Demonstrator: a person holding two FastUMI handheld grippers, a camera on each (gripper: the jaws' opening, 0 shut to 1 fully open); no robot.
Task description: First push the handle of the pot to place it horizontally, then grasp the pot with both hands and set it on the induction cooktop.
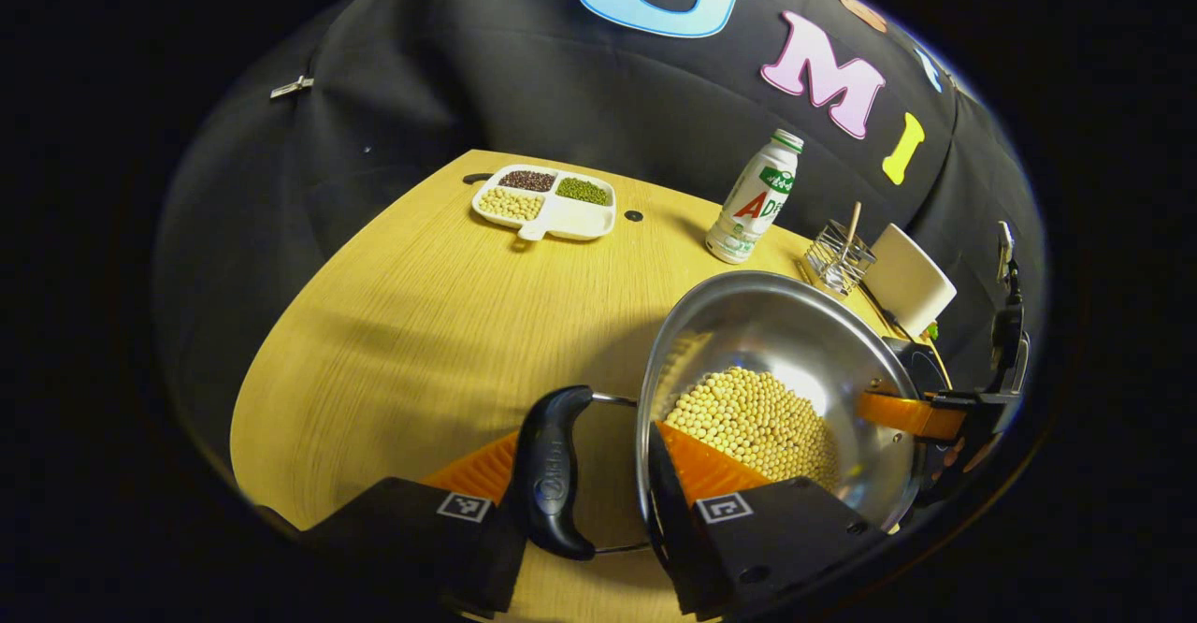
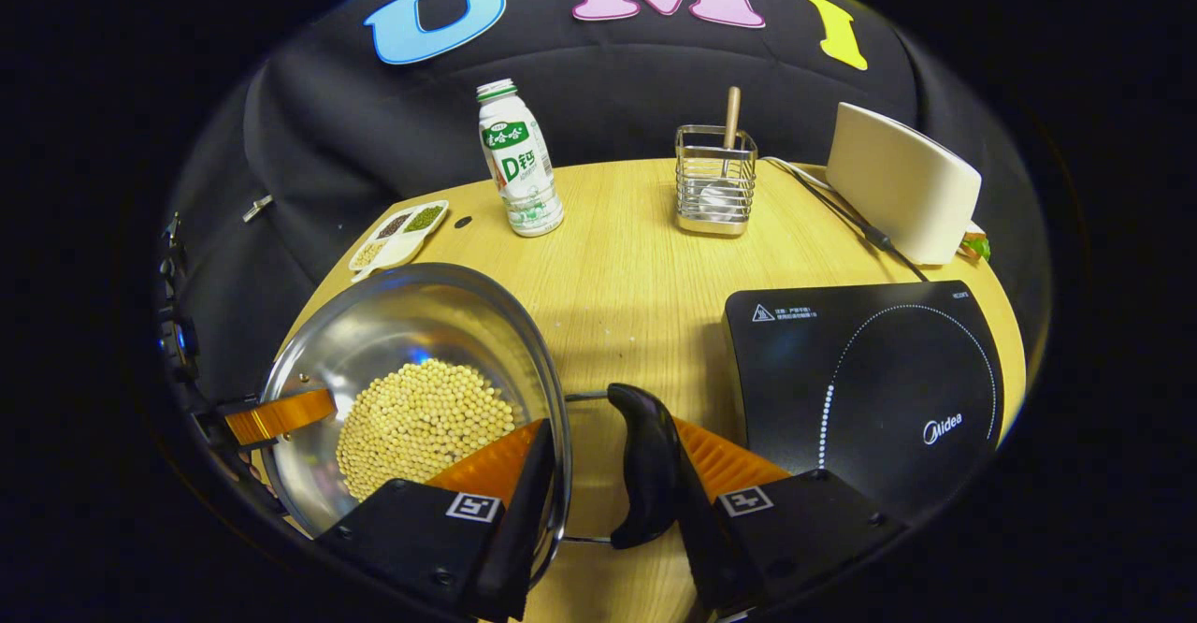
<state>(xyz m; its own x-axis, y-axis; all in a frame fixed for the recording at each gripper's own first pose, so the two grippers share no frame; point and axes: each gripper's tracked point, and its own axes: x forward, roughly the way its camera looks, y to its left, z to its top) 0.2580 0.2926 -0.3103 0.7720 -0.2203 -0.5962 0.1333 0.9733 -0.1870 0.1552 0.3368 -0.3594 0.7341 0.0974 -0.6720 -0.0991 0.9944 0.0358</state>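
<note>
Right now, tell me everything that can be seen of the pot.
The pot is a shiny steel pan, open and lidless, holding a heap of pale yellow beans. It has a black loop handle on wire arms at each side. The right tongs straddle one handle and the rim; the left tongs straddle the opposite handle. It sits beside the induction cooktop, not on it.
</note>
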